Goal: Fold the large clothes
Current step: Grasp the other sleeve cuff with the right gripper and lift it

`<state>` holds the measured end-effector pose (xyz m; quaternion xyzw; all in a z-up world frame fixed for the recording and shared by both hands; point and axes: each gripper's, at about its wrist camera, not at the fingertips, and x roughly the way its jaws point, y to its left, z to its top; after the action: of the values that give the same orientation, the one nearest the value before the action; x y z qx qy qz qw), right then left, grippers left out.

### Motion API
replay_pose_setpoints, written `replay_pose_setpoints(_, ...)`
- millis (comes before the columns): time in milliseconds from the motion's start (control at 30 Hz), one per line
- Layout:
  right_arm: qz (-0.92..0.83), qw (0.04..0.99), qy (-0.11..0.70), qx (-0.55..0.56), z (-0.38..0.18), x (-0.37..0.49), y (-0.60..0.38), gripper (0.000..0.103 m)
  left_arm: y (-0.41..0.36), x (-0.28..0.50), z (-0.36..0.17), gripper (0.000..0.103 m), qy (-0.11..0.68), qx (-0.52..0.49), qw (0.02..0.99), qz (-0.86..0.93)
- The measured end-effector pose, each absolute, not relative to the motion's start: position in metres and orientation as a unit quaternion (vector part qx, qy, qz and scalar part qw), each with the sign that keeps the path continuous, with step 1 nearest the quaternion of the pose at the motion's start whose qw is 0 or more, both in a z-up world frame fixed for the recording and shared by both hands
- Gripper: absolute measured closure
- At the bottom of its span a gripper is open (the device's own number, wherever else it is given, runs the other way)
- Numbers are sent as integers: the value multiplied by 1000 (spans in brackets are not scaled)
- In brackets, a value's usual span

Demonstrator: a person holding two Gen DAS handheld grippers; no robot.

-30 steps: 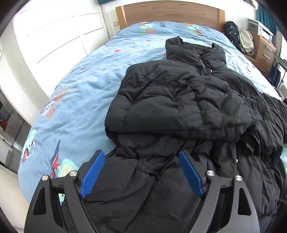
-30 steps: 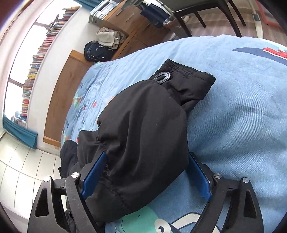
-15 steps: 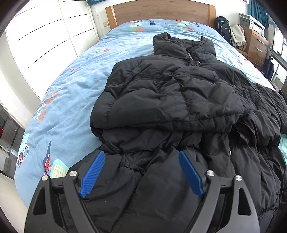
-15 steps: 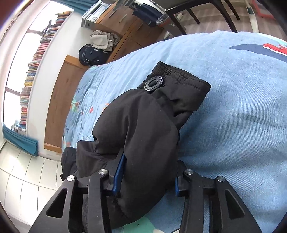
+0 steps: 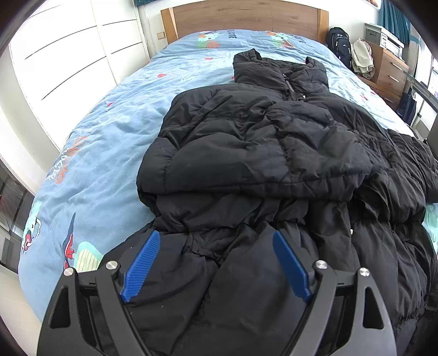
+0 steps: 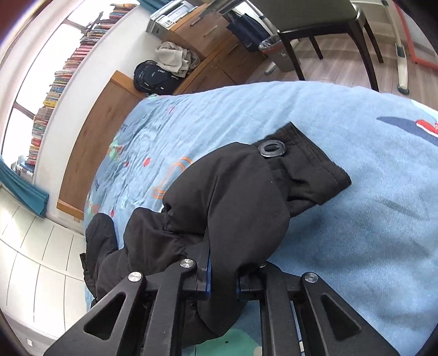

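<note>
A black puffer jacket (image 5: 260,153) lies spread on the blue bed cover (image 5: 109,137), collar toward the headboard, with its left side folded over the body. My left gripper (image 5: 216,238) stands open just above the jacket's lower hem, and nothing is pinched between its blue pads. In the right wrist view, the jacket's sleeve (image 6: 241,197) lies on the cover, its cuff with a round snap ring (image 6: 271,148) pointing away from me. My right gripper (image 6: 223,263) has its jaws closing, and the pads pinch the sleeve fabric bunched between them.
A wooden headboard (image 5: 241,16) ends the bed, and white wardrobe doors (image 5: 68,54) run along its left. A backpack (image 5: 339,41) and a wooden dresser (image 5: 388,68) stand at the right. Beyond the bed's edge are a chair (image 6: 328,24) and a bin (image 6: 276,52).
My right gripper's jaws closed from wide open onto the sleeve, bunching the fabric and raising it slightly. The left gripper stayed open over the hem.
</note>
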<state>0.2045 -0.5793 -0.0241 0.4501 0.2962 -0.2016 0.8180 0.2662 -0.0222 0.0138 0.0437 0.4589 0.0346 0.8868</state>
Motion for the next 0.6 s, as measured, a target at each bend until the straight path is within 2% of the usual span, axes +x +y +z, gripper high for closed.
replay_pose_setpoints(600,-61,905,277,317,93,252,-461,95,21,250,25,18,445,3,894,46)
